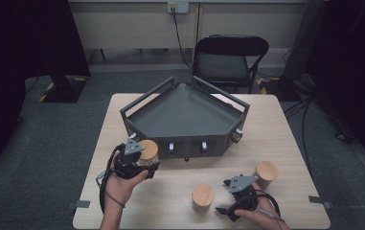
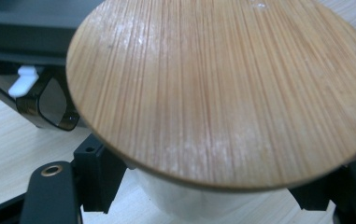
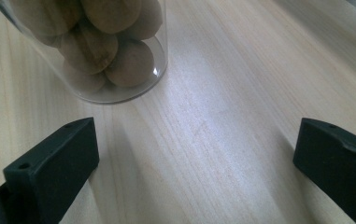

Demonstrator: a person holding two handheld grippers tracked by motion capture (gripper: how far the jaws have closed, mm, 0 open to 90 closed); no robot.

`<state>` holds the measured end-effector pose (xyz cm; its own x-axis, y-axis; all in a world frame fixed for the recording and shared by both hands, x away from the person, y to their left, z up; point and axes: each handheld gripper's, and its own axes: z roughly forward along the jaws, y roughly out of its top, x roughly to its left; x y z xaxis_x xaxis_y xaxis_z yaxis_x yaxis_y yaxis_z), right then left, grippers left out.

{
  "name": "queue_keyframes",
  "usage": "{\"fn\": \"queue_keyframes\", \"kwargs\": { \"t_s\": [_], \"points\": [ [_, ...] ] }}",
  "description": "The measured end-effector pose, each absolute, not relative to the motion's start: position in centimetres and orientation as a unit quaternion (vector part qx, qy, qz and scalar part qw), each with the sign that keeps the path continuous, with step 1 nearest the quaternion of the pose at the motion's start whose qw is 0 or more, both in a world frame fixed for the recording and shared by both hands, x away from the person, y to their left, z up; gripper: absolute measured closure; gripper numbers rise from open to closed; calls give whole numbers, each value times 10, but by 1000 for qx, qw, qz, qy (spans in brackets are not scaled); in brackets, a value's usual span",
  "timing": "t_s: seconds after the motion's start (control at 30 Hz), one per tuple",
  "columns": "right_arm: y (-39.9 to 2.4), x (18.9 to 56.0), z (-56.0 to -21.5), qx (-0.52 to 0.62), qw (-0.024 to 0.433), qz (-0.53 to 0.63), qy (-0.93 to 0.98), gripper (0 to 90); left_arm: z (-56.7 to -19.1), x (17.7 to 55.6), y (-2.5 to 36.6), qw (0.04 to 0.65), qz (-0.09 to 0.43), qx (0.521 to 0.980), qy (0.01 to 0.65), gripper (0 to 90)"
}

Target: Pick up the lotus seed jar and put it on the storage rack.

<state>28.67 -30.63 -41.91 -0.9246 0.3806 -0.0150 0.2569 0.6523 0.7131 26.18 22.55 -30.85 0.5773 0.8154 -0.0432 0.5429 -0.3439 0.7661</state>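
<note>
The wooden table (image 1: 285, 143) takes up the middle of the high view, and the biggest thing on it is a dark grey tray (image 1: 185, 117) with railed sides, sitting toward twelve o'clock with its front panel facing the person. Its floor looks bare, so as far as can be judged none of the jars has gone in yet. At about nine o'clock from the table's centre, just beside the tray's front left corner, the left gripper (image 1: 139, 165) is clamped on a jar with a bamboo lid (image 1: 148, 150); in the left gripper view the round lid (image 2: 222, 88) looms close above the two black jaws, which press the pale glass body below it from either side, and the tray's corner (image 2: 31, 46) lies at ten o'clock behind it. The jar appears to be carried clear of the tabletop, which suggests the first jar is on its way to the tray. Two more jars wait: one at six o'clock near the table's front edge (image 1: 203, 196), another at about four o'clock (image 1: 267, 173). The right gripper (image 1: 228, 196) rests low between those two, its jaws spread wide and holding nothing; in the right gripper view a clear jar filled with round brown pieces (image 3: 101, 46) stands at eleven o'clock, ahead of the jaws and apart from them. So one jar is in hand, two remain.
</note>
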Motion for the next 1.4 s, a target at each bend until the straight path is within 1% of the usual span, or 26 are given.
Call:
{"fn": "queue_keyframes", "kwargs": {
  "t_s": [0.43,0.93,1.4],
  "points": [
    [-306,287,-419,176,82,378,905,0,-295,270,220,390,168,802,419,251],
    [-306,287,-419,176,82,378,905,0,-272,282,211,389,175,805,413,251],
    [-306,287,-419,176,82,378,905,0,-260,299,205,392,185,797,421,251]
  ]
}}
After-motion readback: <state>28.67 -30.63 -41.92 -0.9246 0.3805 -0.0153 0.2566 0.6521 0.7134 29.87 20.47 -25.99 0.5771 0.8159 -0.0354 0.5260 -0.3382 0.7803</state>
